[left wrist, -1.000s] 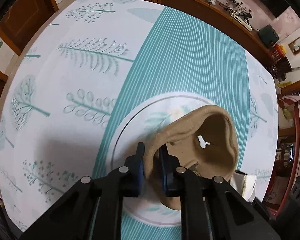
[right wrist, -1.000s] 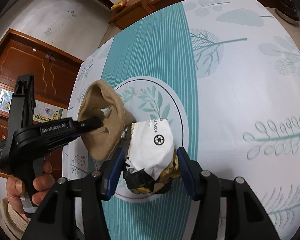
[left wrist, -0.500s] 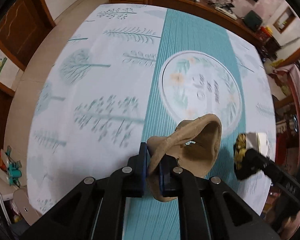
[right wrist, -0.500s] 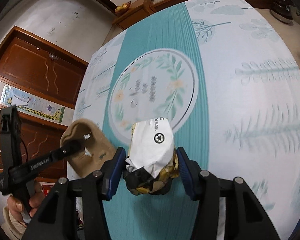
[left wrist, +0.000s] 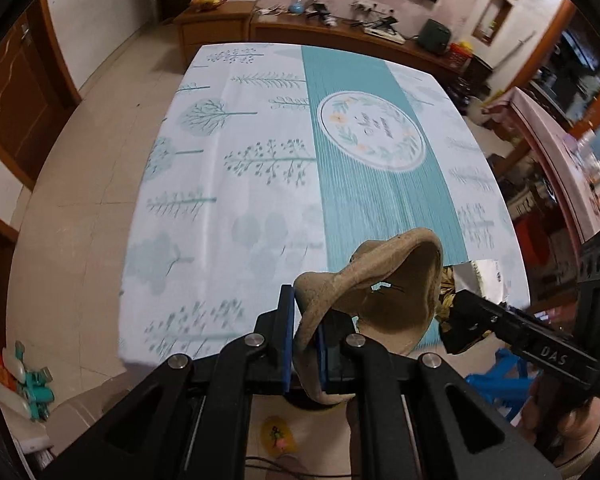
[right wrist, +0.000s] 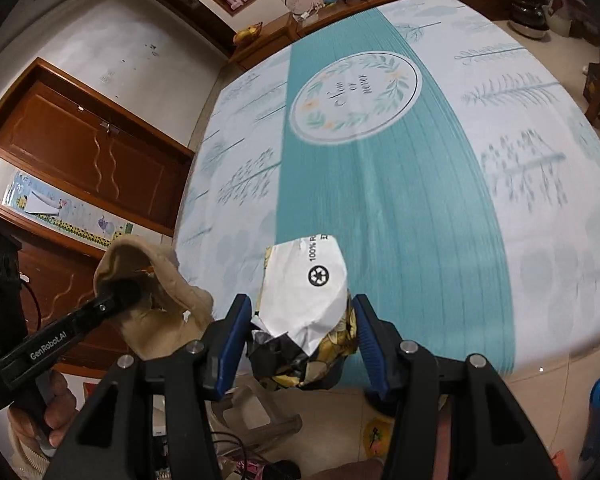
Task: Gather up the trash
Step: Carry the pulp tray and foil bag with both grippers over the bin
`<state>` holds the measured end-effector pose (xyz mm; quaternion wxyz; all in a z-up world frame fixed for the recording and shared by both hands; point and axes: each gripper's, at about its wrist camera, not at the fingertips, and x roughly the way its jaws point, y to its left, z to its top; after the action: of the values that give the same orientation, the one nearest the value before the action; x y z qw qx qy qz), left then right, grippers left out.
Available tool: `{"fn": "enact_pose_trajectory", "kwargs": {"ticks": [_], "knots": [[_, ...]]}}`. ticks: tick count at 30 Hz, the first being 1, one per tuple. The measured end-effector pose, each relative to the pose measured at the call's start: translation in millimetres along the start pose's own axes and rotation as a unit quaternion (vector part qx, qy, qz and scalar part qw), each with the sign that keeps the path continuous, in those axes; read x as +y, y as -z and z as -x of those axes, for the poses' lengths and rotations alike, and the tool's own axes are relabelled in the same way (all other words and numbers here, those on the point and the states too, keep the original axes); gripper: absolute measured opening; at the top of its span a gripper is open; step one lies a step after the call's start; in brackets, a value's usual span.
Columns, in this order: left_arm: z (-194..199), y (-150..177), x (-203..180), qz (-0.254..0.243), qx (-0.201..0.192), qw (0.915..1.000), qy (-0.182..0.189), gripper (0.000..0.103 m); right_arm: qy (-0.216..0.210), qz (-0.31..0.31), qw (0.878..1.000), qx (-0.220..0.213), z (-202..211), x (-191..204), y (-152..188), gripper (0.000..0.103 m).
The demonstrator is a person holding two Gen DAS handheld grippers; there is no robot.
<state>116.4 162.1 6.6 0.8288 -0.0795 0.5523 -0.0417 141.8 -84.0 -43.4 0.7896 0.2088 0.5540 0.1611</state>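
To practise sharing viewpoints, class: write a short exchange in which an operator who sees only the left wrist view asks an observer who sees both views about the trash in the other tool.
Operator: My left tool grips a tan scrap that hides most of the right tool. What does it hold?
Observer: A crumpled wrapper, white on top and black and yellow below, pinched between both blue pads.
Operator: Is there any marking on it?
Observer: Yes, a black recycling symbol is printed on the white part, with "100%" beside it.
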Motion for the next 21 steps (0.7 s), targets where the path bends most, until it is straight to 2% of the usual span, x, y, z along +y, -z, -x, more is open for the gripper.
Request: {"fn": "enact_pose_trajectory", "kwargs": {"ticks": [5, 11, 17, 21], "knots": [[15, 37, 14, -0.021, 0.011, 0.9996, 0.018, 0.007, 0.015, 0.001, 1.000, -0.019, 23, 24, 53, 0.052], [22, 64, 13, -0.039, 0.027, 0.9982, 0.035, 0.007, 0.033, -0.008, 0.999, -0.012, 41, 35, 94, 0.052], [17, 89, -5, -0.060, 0.043, 0.9964, 0.043, 0.007, 0.053, -0.014, 0.998, 0.004, 47, 31, 123, 0.052], [-4, 110, -19, -0.072, 0.067, 0.9945, 0.036, 0.007, 0.060, -0.032, 0.997, 0.024, 40, 16, 143, 0.052]]}}
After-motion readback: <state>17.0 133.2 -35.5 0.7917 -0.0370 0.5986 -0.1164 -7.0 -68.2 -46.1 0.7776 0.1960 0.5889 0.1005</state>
